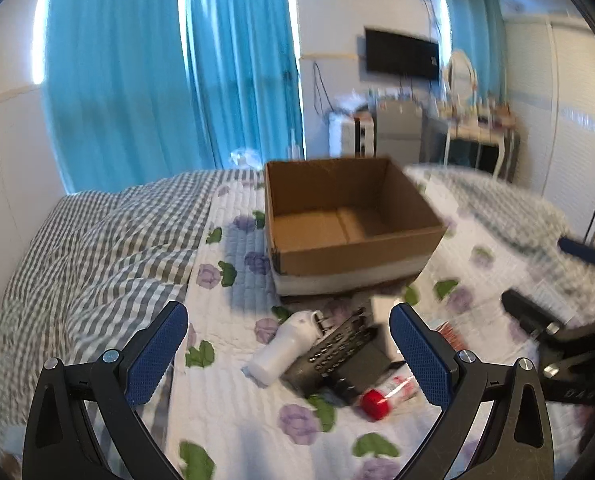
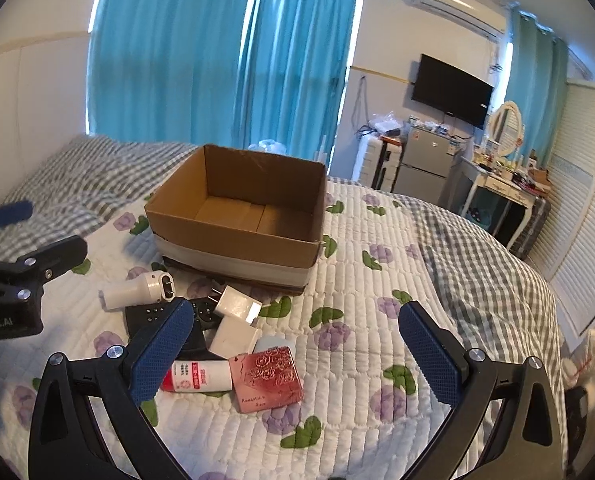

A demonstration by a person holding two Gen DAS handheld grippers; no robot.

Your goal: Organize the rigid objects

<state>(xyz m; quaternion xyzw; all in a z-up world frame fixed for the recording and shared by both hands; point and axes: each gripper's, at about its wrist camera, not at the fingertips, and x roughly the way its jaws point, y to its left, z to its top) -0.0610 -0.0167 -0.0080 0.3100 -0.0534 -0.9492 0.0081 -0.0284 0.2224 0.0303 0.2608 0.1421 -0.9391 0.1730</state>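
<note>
On the floral quilt, just before an open cardboard box: remote, white chargers, red-capped tube, pink case; left gripper and right gripper jaws wide, holding nothing.

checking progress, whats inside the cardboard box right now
Nothing visible inside the cardboard box: only its bare brown floor and flaps show. The near wall hides the strip of floor just behind it, so that part can't be checked.

I find the left gripper with jaws spread wide, gripping nothing, blue pads facing inward. The right gripper is likewise wide apart and unloaded. Both are angled forward and downward, side by side.
</note>
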